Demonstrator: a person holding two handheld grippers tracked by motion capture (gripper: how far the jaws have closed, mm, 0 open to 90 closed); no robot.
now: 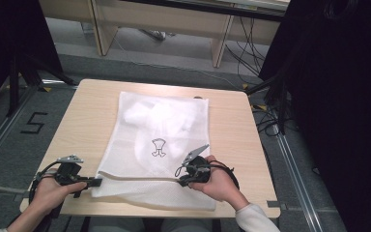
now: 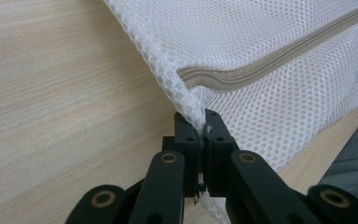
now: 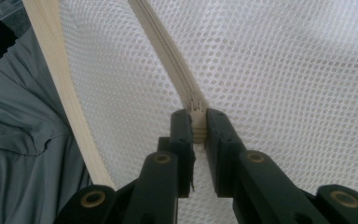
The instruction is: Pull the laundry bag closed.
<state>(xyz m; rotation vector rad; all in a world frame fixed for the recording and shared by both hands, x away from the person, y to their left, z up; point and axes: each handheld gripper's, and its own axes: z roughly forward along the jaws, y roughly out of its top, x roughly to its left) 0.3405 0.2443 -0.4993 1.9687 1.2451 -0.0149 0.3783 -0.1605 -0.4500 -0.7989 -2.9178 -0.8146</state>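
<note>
**Both grippers pinching a mesh laundry bag at its zipper edge**

A white mesh bag [image 1: 157, 145] is lying flat on the light wooden bench [image 1: 87, 121], spreading from the far middle of the bench towards the person's edge. A small black drawing [image 1: 159, 147] is showing near the bag's centre, and something white is bunching inside the upper part (what it is cannot be told through the mesh).

The left gripper [image 1: 95, 182] is sitting at the bag's near left corner, held by the person's left hand [image 1: 53, 192]. In the left gripper view its fingers [image 2: 189, 140] are pressing together on the corner seam of the mesh bag [image 2: 270, 37], with the fabric running up from between them. The beige zipper [image 2: 270, 63] is ending just beside that pinched corner and running away to the right.

The right gripper [image 1: 181, 180] is sitting further along the same near edge, held by the right hand [image 1: 220, 183], whose white sleeve [image 1: 253, 217] is coming in from the bottom. In the right gripper view its fingers [image 3: 182, 130] are closing on the zipper slider [image 3: 196, 116], which is standing between them. The zipper [image 3: 168, 56] is running up and away from the slider across the mesh, and a second beige strip [image 3: 60, 84] is lying to the left, beside grey cloth [image 3: 18, 140] beyond the bag's edge.

Between the two grippers the zipper line is stretching fairly straight along the bag's near side.
</note>
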